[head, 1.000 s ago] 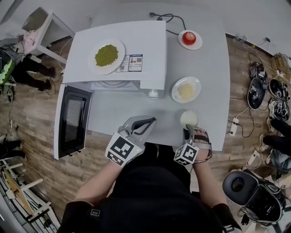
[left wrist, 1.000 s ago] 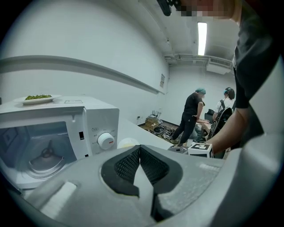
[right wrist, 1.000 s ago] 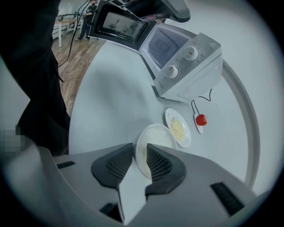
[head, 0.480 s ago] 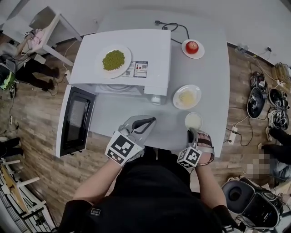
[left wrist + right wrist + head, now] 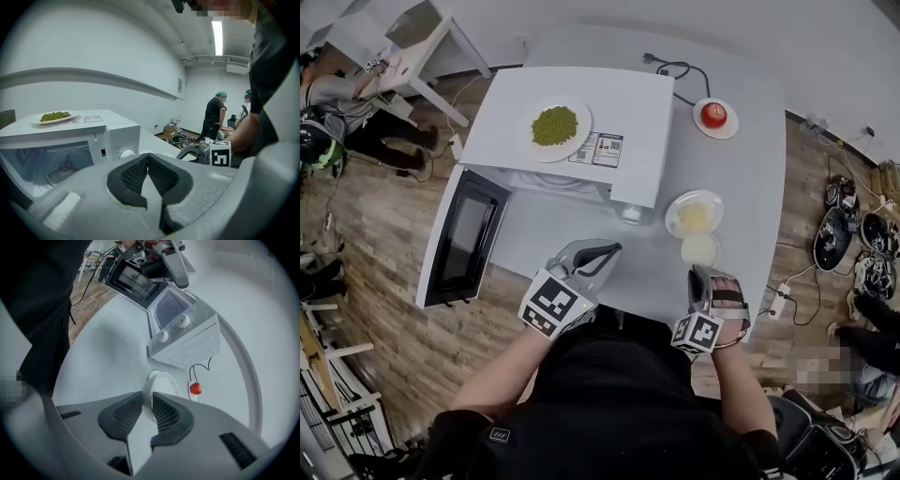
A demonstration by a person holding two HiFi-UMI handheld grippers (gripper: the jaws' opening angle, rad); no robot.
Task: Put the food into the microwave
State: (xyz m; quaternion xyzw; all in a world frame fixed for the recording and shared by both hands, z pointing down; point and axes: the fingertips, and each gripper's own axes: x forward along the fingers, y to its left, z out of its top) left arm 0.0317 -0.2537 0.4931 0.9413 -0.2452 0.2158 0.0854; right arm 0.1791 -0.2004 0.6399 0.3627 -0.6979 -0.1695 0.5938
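The fingers [image 5: 133,174] of the left gripper [image 5: 602,251] are pressed together with nothing between them, over the white table [image 5: 741,169] in front of the microwave [image 5: 619,108]. Its door [image 5: 464,239] stands open, and a plate of peas [image 5: 556,127] sits on top. Further right, the right gripper [image 5: 697,275] has just been closing its fingers and now clamps the near rim of the small white bowl [image 5: 700,249], just beside a plate of pale food [image 5: 694,214].

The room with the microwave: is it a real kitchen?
Probably not: it looks like a test lab made up as a kitchen. The microwave sits on a white table, and cookers lie heaped on the wood floor.
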